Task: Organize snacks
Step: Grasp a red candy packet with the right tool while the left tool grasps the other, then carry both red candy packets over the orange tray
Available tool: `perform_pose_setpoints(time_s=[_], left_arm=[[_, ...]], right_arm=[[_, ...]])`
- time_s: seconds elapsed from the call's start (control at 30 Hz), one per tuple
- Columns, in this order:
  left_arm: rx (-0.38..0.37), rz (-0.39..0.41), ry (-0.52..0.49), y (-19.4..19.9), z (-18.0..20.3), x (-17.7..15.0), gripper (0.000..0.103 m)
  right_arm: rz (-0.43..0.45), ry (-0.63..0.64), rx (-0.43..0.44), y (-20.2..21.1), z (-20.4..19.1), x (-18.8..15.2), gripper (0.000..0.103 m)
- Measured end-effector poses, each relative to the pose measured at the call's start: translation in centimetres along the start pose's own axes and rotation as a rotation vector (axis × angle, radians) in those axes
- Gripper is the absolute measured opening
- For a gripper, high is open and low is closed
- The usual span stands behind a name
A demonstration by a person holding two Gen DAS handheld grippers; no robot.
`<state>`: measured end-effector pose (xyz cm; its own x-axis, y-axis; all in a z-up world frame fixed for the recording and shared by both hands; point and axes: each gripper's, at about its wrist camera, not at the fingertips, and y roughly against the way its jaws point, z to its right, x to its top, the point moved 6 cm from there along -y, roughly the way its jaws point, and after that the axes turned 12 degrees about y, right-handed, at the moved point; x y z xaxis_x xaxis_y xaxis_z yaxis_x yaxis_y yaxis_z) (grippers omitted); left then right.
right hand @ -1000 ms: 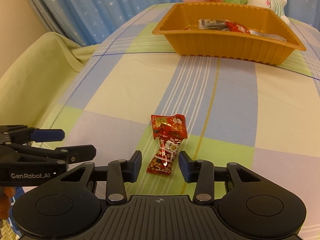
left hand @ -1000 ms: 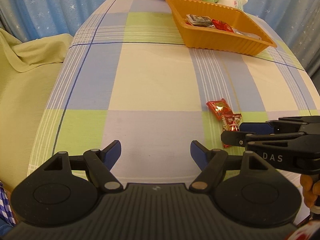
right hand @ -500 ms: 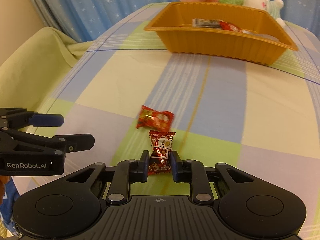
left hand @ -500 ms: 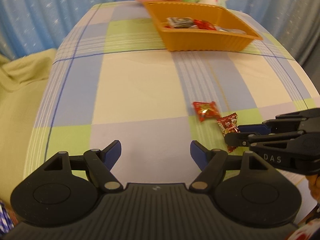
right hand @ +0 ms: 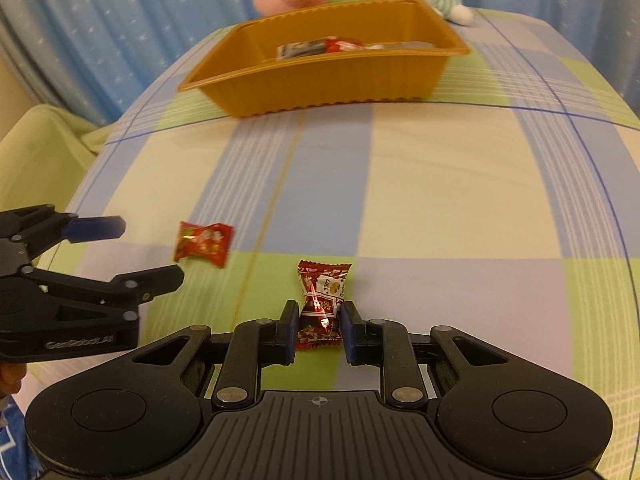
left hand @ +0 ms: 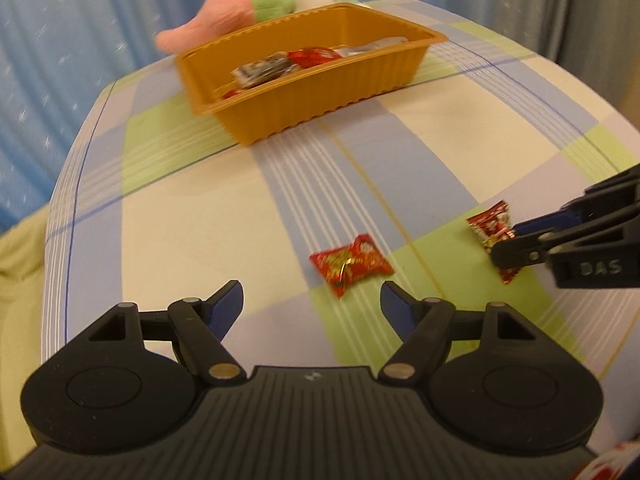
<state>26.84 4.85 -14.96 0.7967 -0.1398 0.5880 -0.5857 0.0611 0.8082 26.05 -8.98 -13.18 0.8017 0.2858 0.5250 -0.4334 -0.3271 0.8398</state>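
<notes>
Candy (right hand: 320,312), light and crinkly, sits clamped at its middle between your right gripper (right hand: 319,330) fingers; left gripper (left hand: 312,306) fingers gape empty.

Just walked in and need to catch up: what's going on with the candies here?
A person is sorting snacks with two handheld grippers. The right gripper is shut on a red wrapped candy. The left gripper is open, just short of a second red candy lying on the checked tablecloth. The orange tray farther back already holds a few snacks.
</notes>
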Motion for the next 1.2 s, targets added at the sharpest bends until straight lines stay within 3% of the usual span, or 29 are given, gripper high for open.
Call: perform_pose_setpoints(time_s=[0.3, 0.63, 0.9, 1.2], left_arm=[[-0.028, -0.015, -0.070, -2.4, 1.3, 1.5, 0.059], [-0.103, -0.065, 0.017, -2.5, 1.6, 1.2, 0.022], [-0.128, -0.089, 0.137, -1.9, 0.7, 0.8, 0.020], [-0.116, -0.078, 0.181, -0.6, -0.1, 0.5, 0.020]], right_arm=[[0.007, -0.041, -0.001, 0.5, 1.5, -0.3, 0.023], [0.009, -0.049, 0.006, 0.4, 1.9, -0.1, 0.023], [0.006, -0.028, 0.002, 0.3, 1.8, 0.1, 0.023], [0.002, 0.009, 0.021, 0.3, 1.1, 0.1, 0.022]])
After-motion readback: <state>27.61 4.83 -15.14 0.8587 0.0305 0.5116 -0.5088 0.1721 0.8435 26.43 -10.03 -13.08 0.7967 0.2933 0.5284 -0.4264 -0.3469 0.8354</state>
